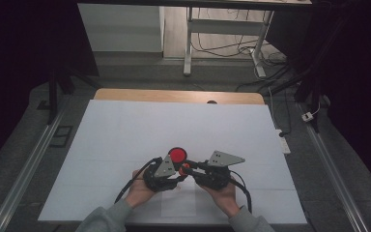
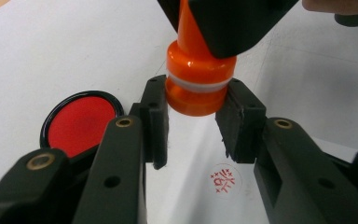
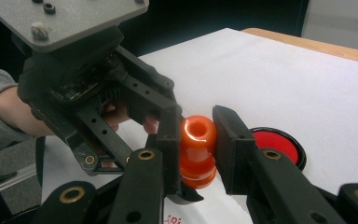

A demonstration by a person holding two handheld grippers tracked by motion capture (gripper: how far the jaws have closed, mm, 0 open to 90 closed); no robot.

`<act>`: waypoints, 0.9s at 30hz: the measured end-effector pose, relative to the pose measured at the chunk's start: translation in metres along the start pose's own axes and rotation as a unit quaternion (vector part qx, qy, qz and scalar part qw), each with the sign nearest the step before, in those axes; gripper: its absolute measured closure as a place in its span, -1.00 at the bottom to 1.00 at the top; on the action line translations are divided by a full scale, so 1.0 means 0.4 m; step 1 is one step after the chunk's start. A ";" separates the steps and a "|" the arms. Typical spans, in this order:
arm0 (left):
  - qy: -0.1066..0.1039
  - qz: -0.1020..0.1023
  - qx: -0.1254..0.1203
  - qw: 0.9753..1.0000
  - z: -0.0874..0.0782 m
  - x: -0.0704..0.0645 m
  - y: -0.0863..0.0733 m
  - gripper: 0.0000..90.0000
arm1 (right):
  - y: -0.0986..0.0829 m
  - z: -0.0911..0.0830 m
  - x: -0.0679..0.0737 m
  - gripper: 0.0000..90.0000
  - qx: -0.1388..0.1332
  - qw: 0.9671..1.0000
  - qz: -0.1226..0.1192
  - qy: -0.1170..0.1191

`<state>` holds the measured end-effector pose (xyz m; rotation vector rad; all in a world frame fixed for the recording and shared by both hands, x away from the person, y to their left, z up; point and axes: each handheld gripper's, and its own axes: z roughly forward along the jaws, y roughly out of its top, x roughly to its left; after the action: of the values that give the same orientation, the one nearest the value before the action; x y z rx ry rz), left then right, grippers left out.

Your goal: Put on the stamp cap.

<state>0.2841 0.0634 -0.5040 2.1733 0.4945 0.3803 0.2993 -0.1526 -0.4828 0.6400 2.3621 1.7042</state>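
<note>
An orange stamp [image 1: 184, 168] hangs just above the white paper [image 1: 174, 125], near the front middle. My right gripper [image 3: 196, 140] is shut on its knobbed handle [image 3: 198, 133]. My left gripper [image 2: 193, 121] has both pads pressed against the stamp's wide lower part [image 2: 198, 88], below a white ring. A round red ink pad [image 1: 177, 154] in a black case lies open on the paper just beyond the grippers. A red stamped mark [image 2: 223, 181] shows on the paper under the stamp.
The white paper covers most of a wooden table [image 1: 174, 95]. A person's hands [image 1: 140, 191] and grey sleeves come in from the front edge. Past the table stand metal desk legs [image 1: 188, 43] and cables on the floor.
</note>
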 end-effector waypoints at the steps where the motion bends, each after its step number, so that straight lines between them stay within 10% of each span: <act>1: 0.000 0.001 0.000 1.000 0.000 0.000 0.000 0.42 | 0.000 0.001 0.000 0.60 0.001 1.000 0.000 0.000; 27: 0.020 0.017 -0.006 1.000 -0.009 -0.011 0.009 0.44 | -0.004 0.003 -0.001 0.60 0.002 1.000 -0.002 0.000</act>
<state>0.2792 0.0619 -0.4994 2.1679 0.4768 0.4451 0.2996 -0.1523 -0.4846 0.6364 2.3666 1.6973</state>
